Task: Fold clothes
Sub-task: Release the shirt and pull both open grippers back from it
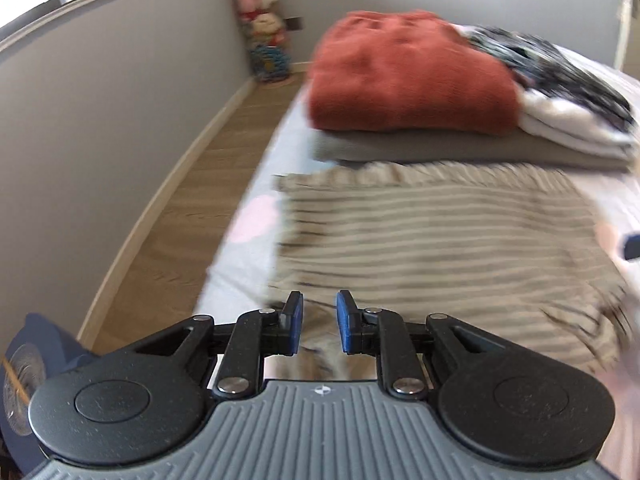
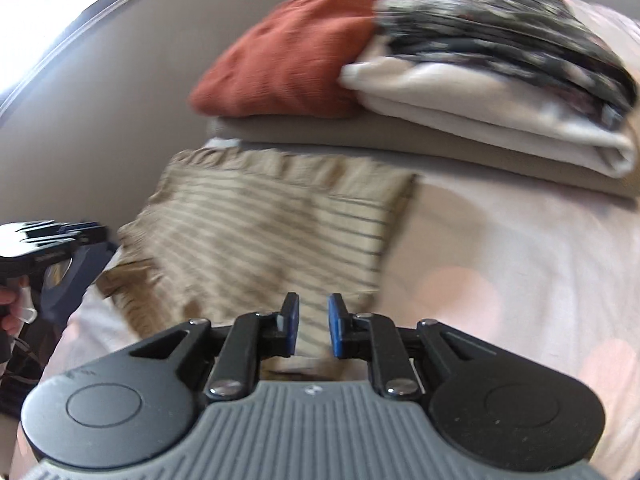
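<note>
On the bed [image 2: 500, 248], just in front of a stack of folded clothes [image 1: 412, 76], a tan striped garment [image 1: 440, 232] is spread, partly folded. Both the left gripper [image 1: 319, 322] and the right gripper [image 2: 313, 326] are held open over its near edge, nothing gripped. Soft, light, limp cloth is judged likely; a near hem corner should be pinched.

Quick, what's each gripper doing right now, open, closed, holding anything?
Left gripper: open, nothing between the jaws, over the striped garment.
Right gripper: open, holding nothing.
</note>
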Available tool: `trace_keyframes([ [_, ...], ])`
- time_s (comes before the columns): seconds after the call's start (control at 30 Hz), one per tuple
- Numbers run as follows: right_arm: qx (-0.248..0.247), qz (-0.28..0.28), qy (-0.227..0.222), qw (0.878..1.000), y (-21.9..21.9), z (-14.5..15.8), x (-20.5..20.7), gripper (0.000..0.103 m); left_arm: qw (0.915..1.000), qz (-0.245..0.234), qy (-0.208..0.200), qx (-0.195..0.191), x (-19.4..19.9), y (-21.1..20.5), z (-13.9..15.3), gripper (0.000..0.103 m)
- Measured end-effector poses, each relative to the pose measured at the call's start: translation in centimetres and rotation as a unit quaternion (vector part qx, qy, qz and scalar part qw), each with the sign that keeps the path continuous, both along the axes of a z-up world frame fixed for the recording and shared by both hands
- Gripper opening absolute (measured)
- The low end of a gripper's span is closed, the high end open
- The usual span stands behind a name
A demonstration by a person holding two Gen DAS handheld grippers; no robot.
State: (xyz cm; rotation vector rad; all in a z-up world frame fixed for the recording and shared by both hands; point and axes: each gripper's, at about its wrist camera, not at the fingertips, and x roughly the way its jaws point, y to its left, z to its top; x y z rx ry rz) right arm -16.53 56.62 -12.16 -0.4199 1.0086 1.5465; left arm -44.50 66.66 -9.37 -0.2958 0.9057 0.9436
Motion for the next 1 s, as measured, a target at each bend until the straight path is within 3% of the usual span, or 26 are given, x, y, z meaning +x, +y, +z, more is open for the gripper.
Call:
trace_keyframes([
  [0.1,-0.024,0.021,0.001,1.0,0.9,-0.5,-2.6,0.021,0.9993,-0.019,0.03,-0.011,1.6,-1.6,-1.5,0.016],
  [0.23,-0.074,0.036,-0.037,0.996,1.6,-2.9,-5.3,0.021,0.9966,-0.004,0.076,-0.033,1.6,-1.8,-4.5,0.013],
  [0.37,-0.1,0.026,-0.038,0.994,2.1,-4.5,-5.3,0.019,0.9959,0.037,0.058,-0.06,-0.2,-1.5,-6.7,0.013],
  [0.43,-0.104,0.035,-0.045,0.993,2.2,-4.5,-5.4,0.019,0.9959,0.05,0.046,-0.06,-0.3,-1.5,-6.8,0.013],
  [0.63,-0.121,0.038,-0.04,0.991,0.8,-4.0,-4.7,0.019,0.9933,0.064,0.083,-0.049,0.6,-2.5,-5.7,0.013],
  [0.77,-0.098,0.038,-0.024,0.994,-2.3,-2.5,-4.1,0.022,0.9949,0.072,0.061,-0.035,0.4,-4.7,-3.9,0.013],
  [0.9,-0.014,0.048,-0.034,0.998,-6.7,0.3,-4.4,0.039,0.998,0.052,0.034,-0.007,0.9,-8.1,-0.1,0.013],
  [1.0,0.035,0.064,-0.042,0.996,-10.1,1.8,-4.8,0.041,0.9994,0.031,0.004,0.015,1.3,-11.2,3.3,0.016],
])
